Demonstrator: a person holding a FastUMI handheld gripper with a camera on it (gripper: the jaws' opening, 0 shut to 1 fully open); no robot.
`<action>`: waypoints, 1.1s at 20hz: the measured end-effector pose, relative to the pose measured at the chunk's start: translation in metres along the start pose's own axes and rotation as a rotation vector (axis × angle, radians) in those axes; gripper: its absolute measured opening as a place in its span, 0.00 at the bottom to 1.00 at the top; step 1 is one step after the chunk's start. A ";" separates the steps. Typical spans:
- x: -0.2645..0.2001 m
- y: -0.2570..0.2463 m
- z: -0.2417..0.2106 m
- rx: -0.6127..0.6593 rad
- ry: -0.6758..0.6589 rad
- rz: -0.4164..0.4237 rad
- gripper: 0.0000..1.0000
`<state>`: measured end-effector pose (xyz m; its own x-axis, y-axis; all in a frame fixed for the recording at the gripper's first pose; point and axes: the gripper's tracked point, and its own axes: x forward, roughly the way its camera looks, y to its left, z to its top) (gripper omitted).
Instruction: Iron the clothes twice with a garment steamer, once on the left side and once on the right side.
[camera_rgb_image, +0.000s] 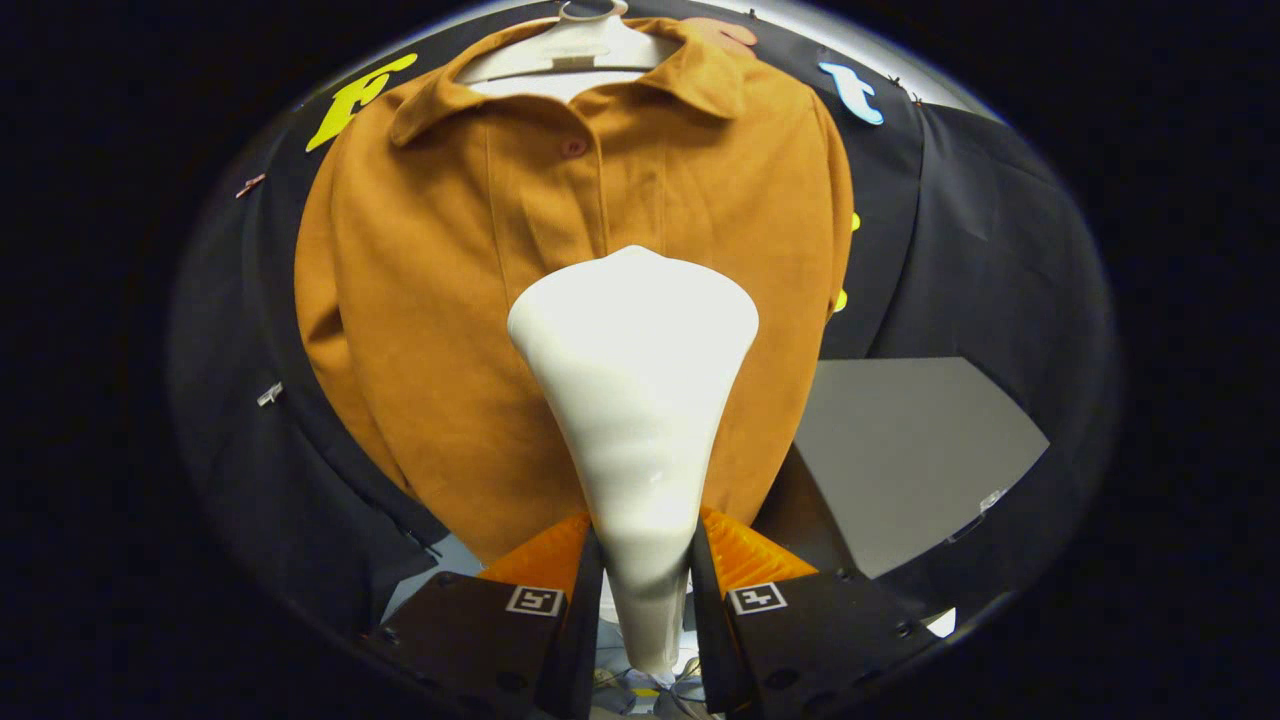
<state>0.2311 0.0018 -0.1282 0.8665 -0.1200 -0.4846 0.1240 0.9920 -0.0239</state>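
a white, smooth plastic garment steamer (635, 400) with a narrow handle and a wide flared head is pinched between the fingers (645, 570), which press on its handle from both sides. the head is held up in front of a mustard-brown, suede-like collared shirt (430, 280), which is hung on a pale hanger (570, 45) against the black cloth wall (960, 230). the head is placed over the button placket at mid-chest; whether it touches the fabric cannot be told.

for the stroke to be done well, the head should be kept flat and close to the cloth, shifted off the placket onto one front panel, and drawn along it in one slow, even pass; the other panel is then to be treated the same way. the grip should be kept firm so the handle is not twisted.

the shirt is seen buttoned at the top, hanging mostly smooth, with soft folds near the sleeves. a grey panel (900, 440) is seen beyond the shirt's lower right hem.
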 end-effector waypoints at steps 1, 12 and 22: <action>-0.007 -0.005 0.013 0.004 -0.030 -0.005 0.45; -0.068 -0.059 0.099 0.032 -0.321 -0.023 0.45; -0.096 -0.080 0.136 0.074 -0.501 0.029 0.45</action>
<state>0.2039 -0.0712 0.0388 0.9934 -0.1149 -0.0049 0.1150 0.9919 0.0545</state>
